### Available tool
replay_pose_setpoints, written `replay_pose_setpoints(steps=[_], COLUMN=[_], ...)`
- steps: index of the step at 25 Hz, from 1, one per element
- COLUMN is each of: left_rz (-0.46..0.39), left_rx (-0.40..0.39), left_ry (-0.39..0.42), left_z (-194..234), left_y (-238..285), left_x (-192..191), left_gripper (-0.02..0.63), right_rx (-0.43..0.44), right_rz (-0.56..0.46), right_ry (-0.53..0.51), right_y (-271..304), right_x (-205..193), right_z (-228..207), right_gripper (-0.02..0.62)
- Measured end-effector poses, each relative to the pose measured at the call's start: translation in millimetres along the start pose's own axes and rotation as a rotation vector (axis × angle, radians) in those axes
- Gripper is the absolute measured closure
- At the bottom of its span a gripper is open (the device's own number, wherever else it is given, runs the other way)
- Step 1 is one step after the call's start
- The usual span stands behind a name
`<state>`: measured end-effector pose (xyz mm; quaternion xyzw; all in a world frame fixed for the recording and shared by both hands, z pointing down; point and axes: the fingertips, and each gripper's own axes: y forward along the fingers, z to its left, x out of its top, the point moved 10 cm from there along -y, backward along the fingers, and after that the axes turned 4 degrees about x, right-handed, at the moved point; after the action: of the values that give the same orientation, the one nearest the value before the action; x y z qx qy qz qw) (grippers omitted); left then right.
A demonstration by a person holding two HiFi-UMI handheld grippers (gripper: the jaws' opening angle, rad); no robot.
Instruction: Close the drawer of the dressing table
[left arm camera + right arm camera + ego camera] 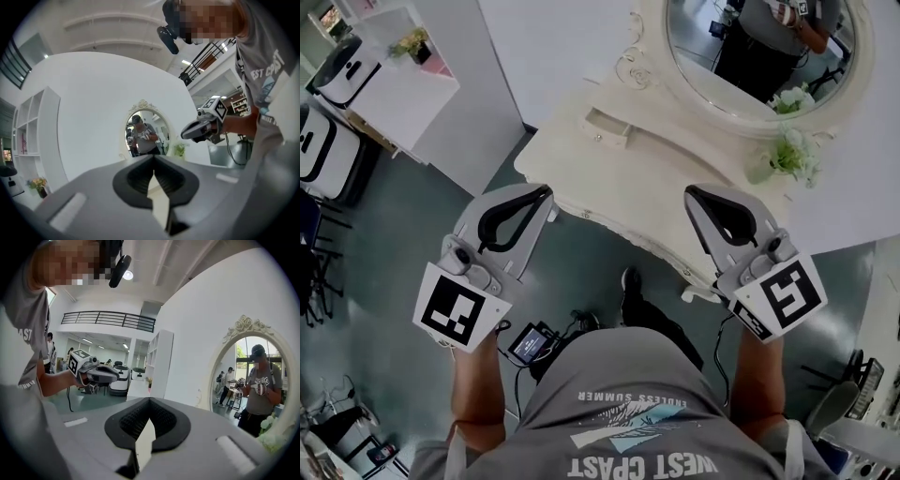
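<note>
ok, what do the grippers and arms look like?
Both are alike: the left gripper and right gripper have light grey wedge-shaped shells with black ribbed pads that outline a teardrop opening. Each has a white cube with black square markers at the rear. A thin black cable hangs from the right one. The person wears a grey short-sleeved T-shirt with white print.

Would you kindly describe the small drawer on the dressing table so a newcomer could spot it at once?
Find the cream dressing table with the oval mirror. On its top, left of the mirror in the head view, sits a small drawer. It is the only boxy, knobbed piece there; the plant stands on the mirror's other side.
</note>
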<state>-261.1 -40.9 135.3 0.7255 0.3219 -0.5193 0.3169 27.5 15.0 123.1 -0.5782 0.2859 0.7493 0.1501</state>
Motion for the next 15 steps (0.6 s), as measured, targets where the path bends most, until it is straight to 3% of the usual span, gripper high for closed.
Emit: replay_pose_setpoints(steps=[15], left_rz=[0.13], left_rx=[0.165], left_ry=[-0.023], left_z=[25.2], left_y=[88.6], left_x=[-6.5], left_gripper=[0.603], right_rx=[0.211], right_rz=[-0.034], right_ry=[-0.013], right_y=[71.2], right_x=[-15.8], right_z=[-116.9], right_gripper=[0.594])
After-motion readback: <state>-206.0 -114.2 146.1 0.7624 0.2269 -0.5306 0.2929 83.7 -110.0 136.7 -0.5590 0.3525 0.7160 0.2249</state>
